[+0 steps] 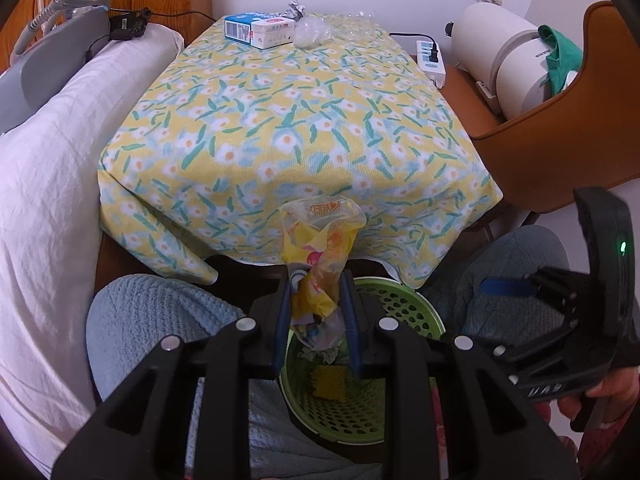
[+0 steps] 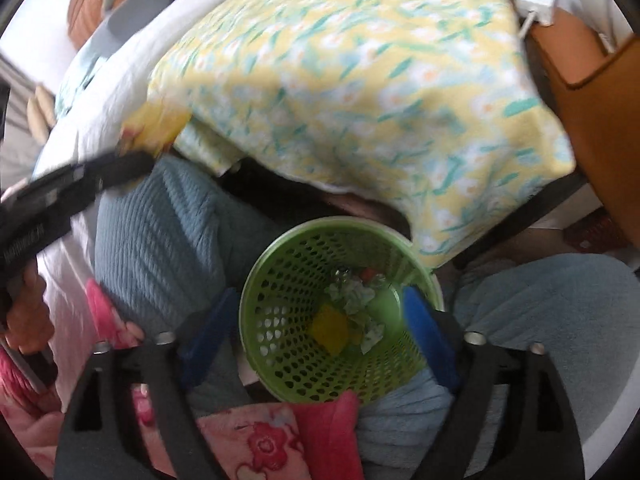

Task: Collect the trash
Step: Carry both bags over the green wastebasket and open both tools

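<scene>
My left gripper [image 1: 318, 282] is shut on a crumpled yellow and clear plastic wrapper [image 1: 320, 236], held just above the green perforated basket [image 1: 404, 300] that stands between the person's knees. In the right wrist view my right gripper [image 2: 320, 296] stands open over the basket [image 2: 280, 240], with nothing between its blue pads [image 2: 424, 328]. Inside the basket lie a yellow piece [image 2: 330, 330] and crumpled floral paper [image 2: 352, 300]. That view, which is blurred, also shows the left gripper's body [image 2: 80, 184] and the wrapper [image 2: 156, 124] at the left.
A table under a yellow floral cloth [image 1: 288, 120] carries a blue-white carton [image 1: 240, 28], a white box [image 1: 274, 34], a clear plastic wad [image 1: 310, 32] and foil [image 1: 296, 8] at its far end. A white pillow [image 1: 60, 160] lies left. An orange chair [image 1: 560, 148] holding a white appliance [image 1: 504, 52] stands right.
</scene>
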### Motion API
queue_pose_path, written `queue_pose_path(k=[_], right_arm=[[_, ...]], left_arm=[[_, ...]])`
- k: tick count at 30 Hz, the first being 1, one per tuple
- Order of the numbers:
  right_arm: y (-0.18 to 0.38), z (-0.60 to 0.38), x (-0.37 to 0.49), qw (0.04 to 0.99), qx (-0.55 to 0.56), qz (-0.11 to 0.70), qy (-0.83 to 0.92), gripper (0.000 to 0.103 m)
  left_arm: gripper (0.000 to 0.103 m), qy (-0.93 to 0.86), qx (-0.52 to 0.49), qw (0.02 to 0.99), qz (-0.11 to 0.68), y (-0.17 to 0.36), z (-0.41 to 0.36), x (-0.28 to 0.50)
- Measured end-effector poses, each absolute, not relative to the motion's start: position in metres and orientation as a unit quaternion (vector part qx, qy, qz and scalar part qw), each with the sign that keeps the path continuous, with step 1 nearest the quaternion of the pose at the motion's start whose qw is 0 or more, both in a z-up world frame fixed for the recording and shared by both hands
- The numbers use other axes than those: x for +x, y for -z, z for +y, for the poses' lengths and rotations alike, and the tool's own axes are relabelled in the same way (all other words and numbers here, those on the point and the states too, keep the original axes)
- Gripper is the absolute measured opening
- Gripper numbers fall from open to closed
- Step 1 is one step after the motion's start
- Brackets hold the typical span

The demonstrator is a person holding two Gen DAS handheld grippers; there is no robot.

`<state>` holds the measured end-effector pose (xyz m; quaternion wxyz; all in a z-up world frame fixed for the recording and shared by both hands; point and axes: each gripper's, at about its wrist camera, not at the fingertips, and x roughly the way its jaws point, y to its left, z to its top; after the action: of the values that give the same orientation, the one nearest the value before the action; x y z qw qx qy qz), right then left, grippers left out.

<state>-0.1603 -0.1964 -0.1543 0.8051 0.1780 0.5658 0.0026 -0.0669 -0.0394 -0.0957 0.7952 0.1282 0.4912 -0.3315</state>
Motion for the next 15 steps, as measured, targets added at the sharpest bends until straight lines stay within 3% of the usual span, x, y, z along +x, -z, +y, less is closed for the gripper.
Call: queue_pose_path(k=[15], right_arm=[[0.129, -0.235, -0.153, 0.823, 0.185, 0.535, 0.046, 0.095]], left_arm=[[0.025, 0.378, 0.187, 0.751, 0.508, 0.115, -0.048, -0.102]])
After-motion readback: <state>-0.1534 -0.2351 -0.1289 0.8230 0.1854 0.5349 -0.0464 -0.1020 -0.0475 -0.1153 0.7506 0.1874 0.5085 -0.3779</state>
